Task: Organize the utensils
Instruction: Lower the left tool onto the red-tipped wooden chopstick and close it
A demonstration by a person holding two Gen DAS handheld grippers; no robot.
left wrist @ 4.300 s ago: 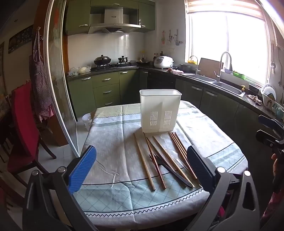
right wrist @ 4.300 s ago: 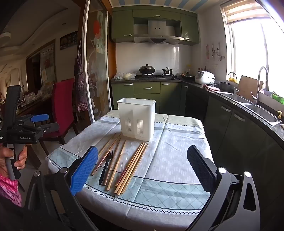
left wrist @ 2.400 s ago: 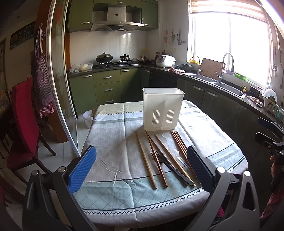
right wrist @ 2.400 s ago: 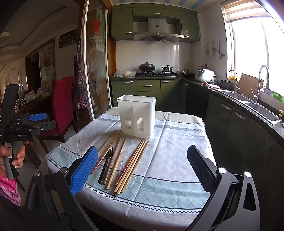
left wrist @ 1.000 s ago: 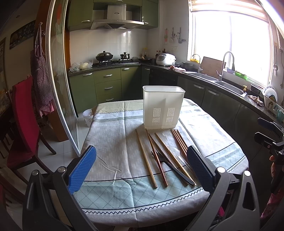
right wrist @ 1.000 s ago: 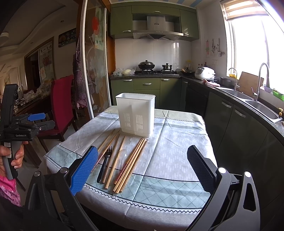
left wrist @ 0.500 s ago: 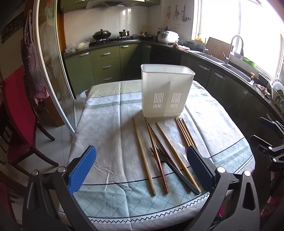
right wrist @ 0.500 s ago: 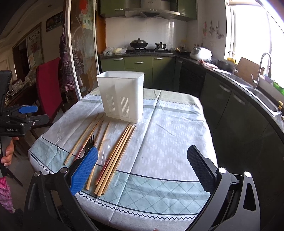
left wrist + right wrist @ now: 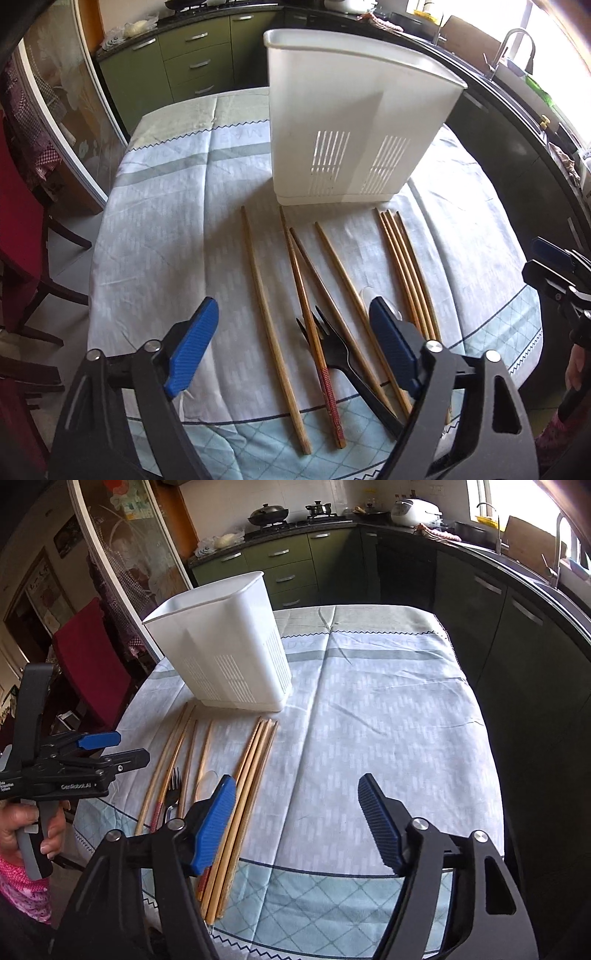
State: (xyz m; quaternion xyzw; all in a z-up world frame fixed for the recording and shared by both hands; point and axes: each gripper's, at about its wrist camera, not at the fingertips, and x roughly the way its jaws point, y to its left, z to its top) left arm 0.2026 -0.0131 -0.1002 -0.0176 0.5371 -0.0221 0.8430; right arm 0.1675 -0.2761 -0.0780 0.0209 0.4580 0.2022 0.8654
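A white slotted utensil holder stands upright on the table; it also shows in the right wrist view. In front of it lie several wooden chopsticks, a bundle of chopsticks to the right, a black fork and a clear spoon. My left gripper is open and empty, low over the near ends of the chopsticks and fork. My right gripper is open and empty over bare cloth, its left finger above the chopstick bundle. The fork and spoon lie left of it.
The table wears a pale blue patterned cloth. A red chair stands at its left. Green kitchen cabinets and a dark counter with a sink lie behind and to the right.
Both grippers have moved forward and tilted down toward the table. The utensils and holder now look much closer. Nothing on the table has moved.
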